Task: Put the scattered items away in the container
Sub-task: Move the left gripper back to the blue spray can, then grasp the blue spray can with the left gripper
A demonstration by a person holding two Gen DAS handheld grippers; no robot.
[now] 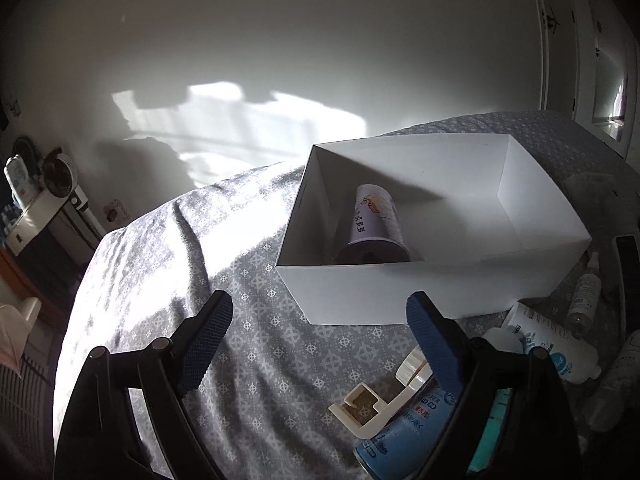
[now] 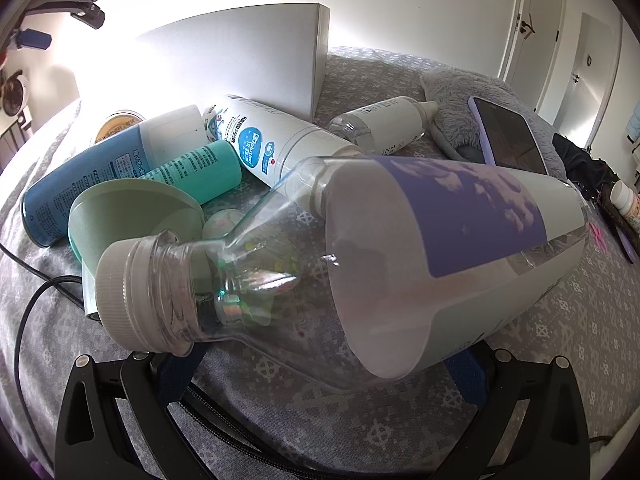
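Left tongs (image 1: 320, 340) hang spread wide over the bed (image 1: 160, 264), holding nothing and touching nothing. Ahead of them the white box (image 1: 420, 292) holds one cup (image 1: 374, 224) on its side; little else is in. Right tongs (image 2: 320, 364) grip a large clear bottle (image 2: 400, 264) across its body, lying crosswise. Beside the box a blue can (image 2: 84, 184), teal tube (image 2: 196, 172), white bottle (image 2: 272, 144) and small bottle (image 2: 384, 124) remain out. Most work is left, by my judgement.
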